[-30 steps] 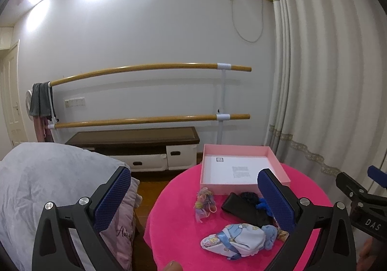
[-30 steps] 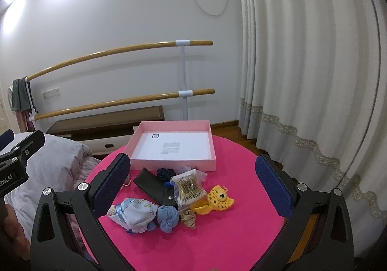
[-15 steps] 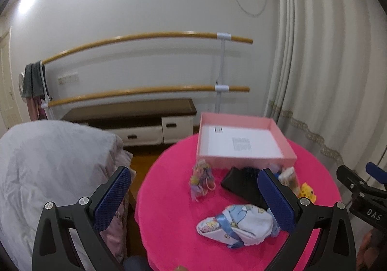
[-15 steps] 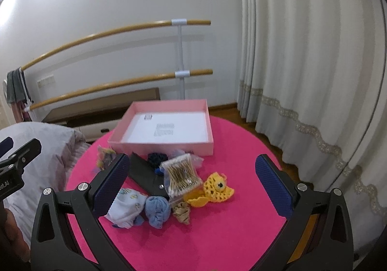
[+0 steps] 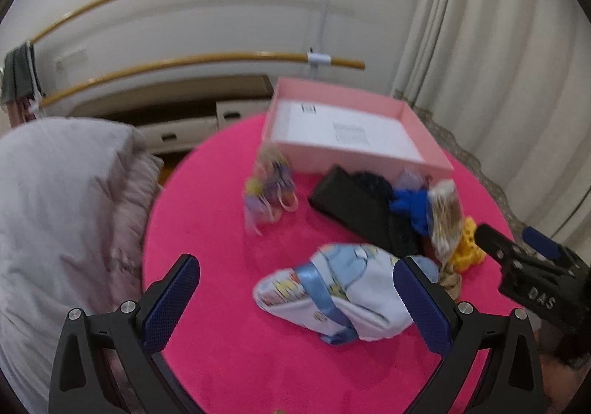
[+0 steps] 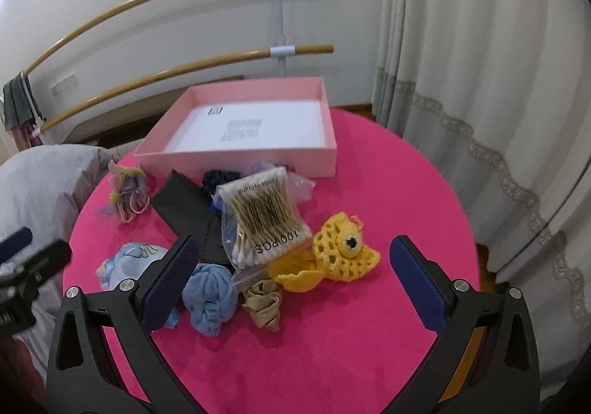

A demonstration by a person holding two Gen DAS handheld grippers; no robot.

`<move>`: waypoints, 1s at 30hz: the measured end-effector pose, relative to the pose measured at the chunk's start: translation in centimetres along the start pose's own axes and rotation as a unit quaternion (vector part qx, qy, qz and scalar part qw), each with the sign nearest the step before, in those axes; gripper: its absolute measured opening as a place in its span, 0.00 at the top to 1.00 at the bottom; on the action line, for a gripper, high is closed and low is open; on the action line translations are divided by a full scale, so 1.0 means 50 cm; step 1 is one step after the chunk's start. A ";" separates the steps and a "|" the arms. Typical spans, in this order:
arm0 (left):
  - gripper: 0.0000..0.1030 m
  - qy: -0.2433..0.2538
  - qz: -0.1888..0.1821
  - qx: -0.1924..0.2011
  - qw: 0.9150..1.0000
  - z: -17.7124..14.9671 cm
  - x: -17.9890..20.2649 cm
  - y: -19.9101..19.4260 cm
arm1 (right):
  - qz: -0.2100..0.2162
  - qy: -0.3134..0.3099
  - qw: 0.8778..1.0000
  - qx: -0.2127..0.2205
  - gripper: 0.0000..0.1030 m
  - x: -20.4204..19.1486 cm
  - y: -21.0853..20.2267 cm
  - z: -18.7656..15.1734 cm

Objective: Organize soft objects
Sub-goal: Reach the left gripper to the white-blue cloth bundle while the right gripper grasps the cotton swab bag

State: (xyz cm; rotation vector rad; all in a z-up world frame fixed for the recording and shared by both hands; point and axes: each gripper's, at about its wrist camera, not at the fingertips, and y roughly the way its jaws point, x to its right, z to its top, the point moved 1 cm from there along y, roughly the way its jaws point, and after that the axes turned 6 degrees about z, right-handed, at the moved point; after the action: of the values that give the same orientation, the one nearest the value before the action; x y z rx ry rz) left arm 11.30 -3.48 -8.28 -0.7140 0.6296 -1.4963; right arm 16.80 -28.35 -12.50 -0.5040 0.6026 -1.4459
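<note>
A pink open box [image 6: 258, 125] with white paper inside stands at the far side of a round pink table [image 6: 332, 340]. In front of it lie a bag of cotton swabs [image 6: 264, 218], a yellow crochet toy [image 6: 332, 258], a rolled blue sock [image 6: 210, 297], a beige sock [image 6: 264, 306], a black pouch [image 6: 184, 203], hair ties [image 6: 127, 196] and a printed cloth [image 5: 332, 292]. My left gripper [image 5: 295, 303] is open above the printed cloth. My right gripper [image 6: 291, 281] is open above the socks and the toy. Both are empty.
A grey quilt [image 5: 62, 210] lies left of the table. Two wooden barres [image 6: 184, 29] run along the white wall. Curtains [image 6: 480, 81] hang at the right. The box [image 5: 351, 129] and pouch [image 5: 354, 203] also show in the left wrist view.
Both grippers have tilted down and moved closer to the table; the objects now look larger and lower in view. Both stay open and empty.
</note>
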 end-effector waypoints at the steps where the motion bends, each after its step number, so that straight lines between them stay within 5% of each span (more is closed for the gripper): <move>1: 0.00 0.000 -0.003 -0.008 1.000 0.002 0.003 0.016 | 0.003 0.001 1.000 -0.003 0.00 0.002 0.009 0.001; 14: 0.00 -0.023 -0.055 -0.048 0.997 0.029 0.021 0.174 | 0.035 -0.020 0.999 -0.030 0.01 -0.004 0.113 0.030; 23: 0.00 -0.009 -0.055 -0.028 0.998 0.020 0.030 0.205 | 0.070 -0.013 0.996 -0.059 0.45 0.012 0.165 0.018; 30: 0.07 0.009 -0.062 -0.013 0.998 0.009 0.038 0.205 | 0.092 0.005 0.995 -0.039 0.54 0.028 0.136 0.010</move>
State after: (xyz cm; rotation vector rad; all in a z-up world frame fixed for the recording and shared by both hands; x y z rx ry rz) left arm 18.33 -5.85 -15.60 -0.7726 0.6291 -1.6130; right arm 22.33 -29.28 -16.65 -0.4889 0.6969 -1.2557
